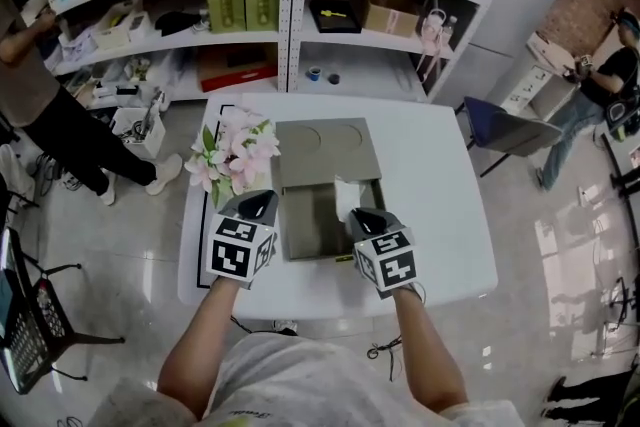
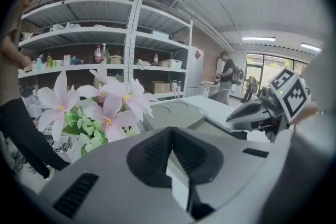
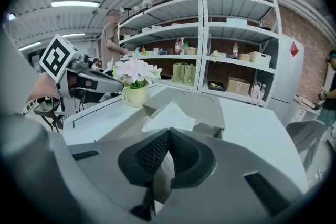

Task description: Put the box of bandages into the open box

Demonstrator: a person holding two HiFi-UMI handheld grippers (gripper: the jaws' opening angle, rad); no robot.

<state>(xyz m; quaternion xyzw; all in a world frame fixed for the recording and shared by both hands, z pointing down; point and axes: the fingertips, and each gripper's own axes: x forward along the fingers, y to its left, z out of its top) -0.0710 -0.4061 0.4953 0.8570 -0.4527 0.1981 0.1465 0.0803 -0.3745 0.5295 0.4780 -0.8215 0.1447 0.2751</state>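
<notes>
**Head view:** white table [image 1: 440,205]. A grey-green rectangular card open box [image 1: 305,230] sits mid-table with its lid folded back. A flat white packet [image 1: 347,197], probably the box of bandages, lies inside by the right wall. The left gripper [image 1: 257,206] and right gripper [image 1: 366,218] hover at the box's near corners.

**Left gripper view:** jaws pressed together, holding nothing.

**Right gripper view:** jaws likewise closed and empty. The packet looks light, thin and crushable, so a gentle pinch across its narrow edges seems best.

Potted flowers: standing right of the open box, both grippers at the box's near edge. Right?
No: the head view shows the potted flowers left of the open box. Left gripper and right gripper are at its near edge, as stated.
</notes>
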